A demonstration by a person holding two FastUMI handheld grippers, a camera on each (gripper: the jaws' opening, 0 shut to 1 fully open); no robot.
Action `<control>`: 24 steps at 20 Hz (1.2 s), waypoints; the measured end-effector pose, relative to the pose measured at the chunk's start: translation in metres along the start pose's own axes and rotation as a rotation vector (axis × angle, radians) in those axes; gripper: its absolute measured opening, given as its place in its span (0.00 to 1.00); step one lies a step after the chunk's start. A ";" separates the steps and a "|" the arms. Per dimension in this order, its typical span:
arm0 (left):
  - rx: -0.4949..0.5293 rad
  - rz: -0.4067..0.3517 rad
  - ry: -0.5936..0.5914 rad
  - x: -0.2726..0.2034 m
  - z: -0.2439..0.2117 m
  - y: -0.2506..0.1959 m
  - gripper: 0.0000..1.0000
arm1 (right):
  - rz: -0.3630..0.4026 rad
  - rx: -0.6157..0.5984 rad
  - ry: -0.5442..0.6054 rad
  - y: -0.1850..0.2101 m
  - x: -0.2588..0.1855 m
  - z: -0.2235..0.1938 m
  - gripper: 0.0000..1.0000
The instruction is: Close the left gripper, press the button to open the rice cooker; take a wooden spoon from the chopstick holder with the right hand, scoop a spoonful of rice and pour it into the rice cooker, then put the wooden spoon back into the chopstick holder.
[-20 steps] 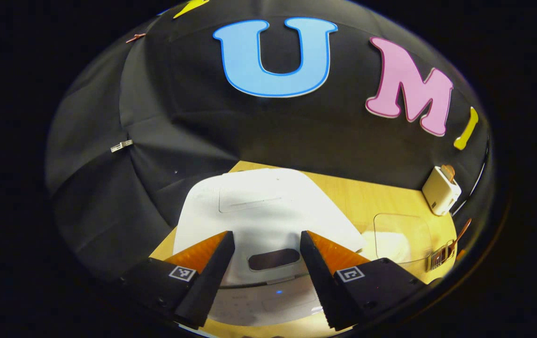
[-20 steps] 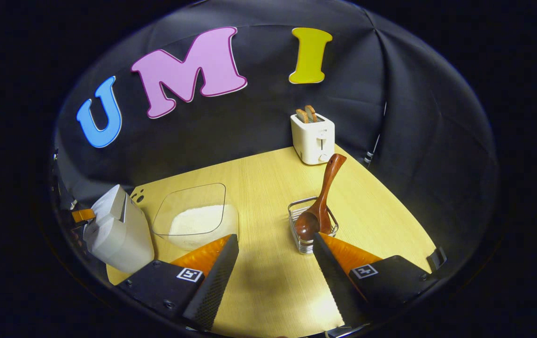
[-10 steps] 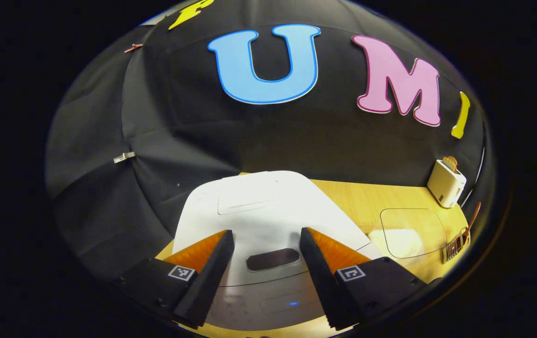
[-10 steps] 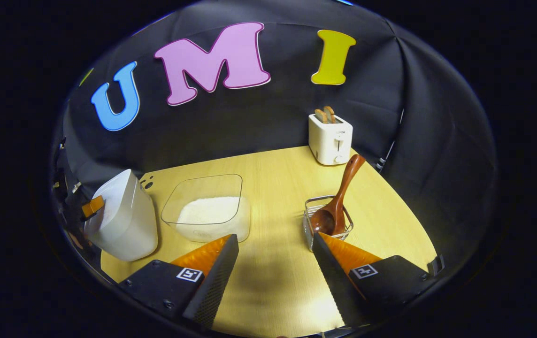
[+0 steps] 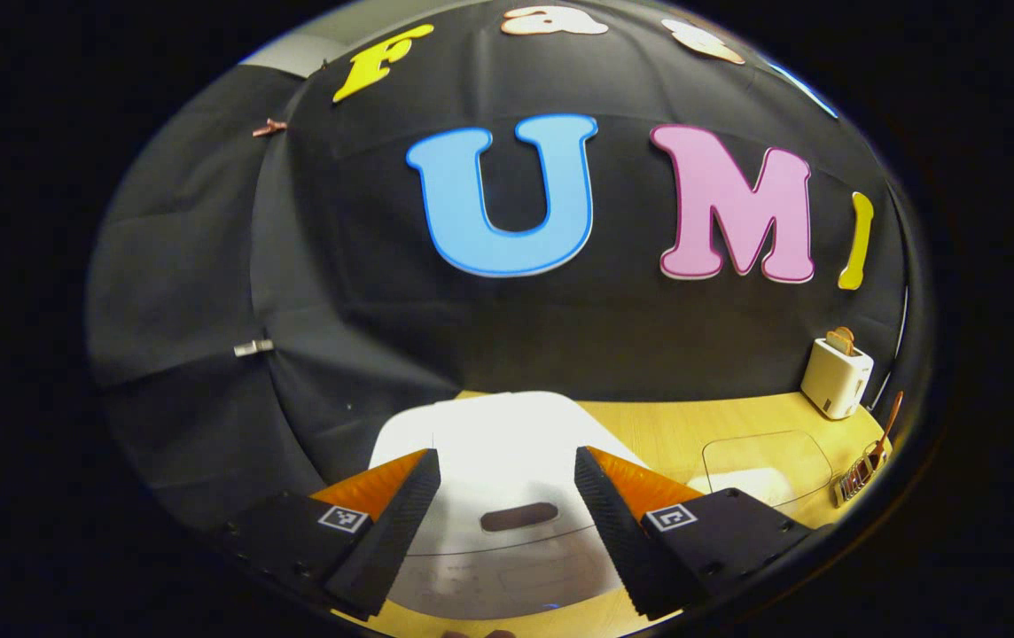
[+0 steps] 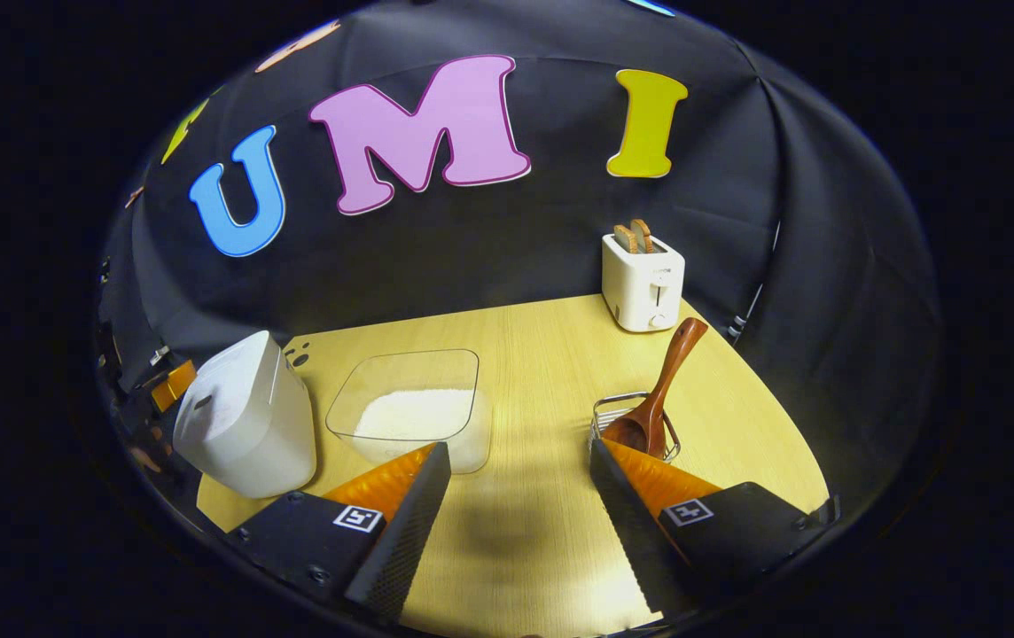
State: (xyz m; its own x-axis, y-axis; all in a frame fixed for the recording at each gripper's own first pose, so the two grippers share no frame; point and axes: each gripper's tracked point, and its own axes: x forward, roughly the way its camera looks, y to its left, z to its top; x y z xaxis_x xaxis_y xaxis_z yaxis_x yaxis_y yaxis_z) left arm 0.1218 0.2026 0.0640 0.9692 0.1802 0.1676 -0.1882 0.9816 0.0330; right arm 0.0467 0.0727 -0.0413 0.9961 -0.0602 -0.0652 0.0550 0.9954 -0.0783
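Note:
The white rice cooker (image 5: 494, 443) sits with its lid down right in front of my left gripper (image 5: 507, 474), which is open; its dark oval button (image 5: 519, 517) lies between the two fingers, lower down. In the right gripper view the cooker (image 6: 245, 416) stands at the left with the left gripper (image 6: 172, 383) behind it. A clear container of rice (image 6: 418, 412) rests mid-table. The wooden spoon (image 6: 659, 394) leans in the wire chopstick holder (image 6: 609, 412), just beyond my open right gripper (image 6: 520, 465), which has nothing between its fingers.
A white toaster (image 6: 643, 279) with two slices of bread stands at the back of the wooden table (image 6: 542, 354). The black cloth wall closes in behind and to both sides. In the left gripper view the rice container (image 5: 768, 461) and toaster (image 5: 835, 377) lie to the right.
Both views have tilted up and drawn back: the cooker sits lower and smaller between the left fingers, and the holder with the spoon has shifted right. Both grippers stay open.

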 end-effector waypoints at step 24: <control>-0.154 -0.165 -0.142 -0.175 0.092 -0.021 0.98 | 0.056 -0.055 -0.392 0.015 -0.174 0.120 0.98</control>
State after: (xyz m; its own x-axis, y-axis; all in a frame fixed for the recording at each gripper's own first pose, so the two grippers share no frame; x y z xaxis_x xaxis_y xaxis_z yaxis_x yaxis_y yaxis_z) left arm -0.0583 0.1443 0.1248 0.9509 0.0170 0.3089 0.0072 0.9970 -0.0771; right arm -0.1176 0.1072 0.0886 0.9490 0.0378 0.3129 0.0067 0.9902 -0.1397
